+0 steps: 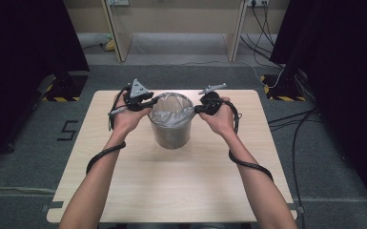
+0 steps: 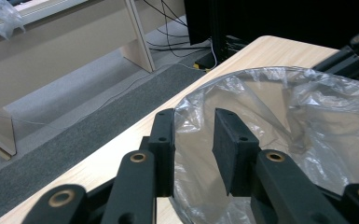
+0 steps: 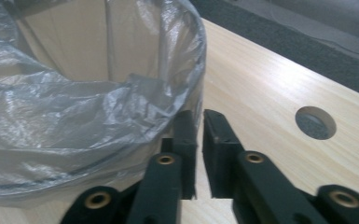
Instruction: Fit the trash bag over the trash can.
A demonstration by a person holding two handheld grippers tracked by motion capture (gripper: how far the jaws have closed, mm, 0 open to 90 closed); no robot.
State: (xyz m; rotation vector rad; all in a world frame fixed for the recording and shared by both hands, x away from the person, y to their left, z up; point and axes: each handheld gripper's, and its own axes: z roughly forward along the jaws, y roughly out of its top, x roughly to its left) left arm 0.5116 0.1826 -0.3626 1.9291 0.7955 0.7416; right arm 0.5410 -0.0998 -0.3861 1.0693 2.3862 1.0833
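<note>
fitting the plastic liner on the bin rim

the bin (image 1: 171, 131) stands upright near the middle of the wooden table (image 1: 181, 186), and a thin clear plastic liner (image 1: 170, 110) sits inside it, with its edge folded over the rim. the left gripper (image 2: 193, 140) is at the left side of the rim; its jaws stand apart, one outside and one inside the bag edge, not clamped yet. the right gripper (image 3: 199, 140) is at the opposite side, and its jaws are almost together, pinching the liner edge at the rim, as far as i can judge

i think the step in hand is to settle the liner around the rim. the next move probably needs the left jaws to close on the film and then a gentle pull outward and down, because the film is thin and can tear

the liner is wrinkled, shiny and half transparent; the bin is round, dark grey and matt; the table is pale wood with a round hole (image 3: 315, 122)
</note>
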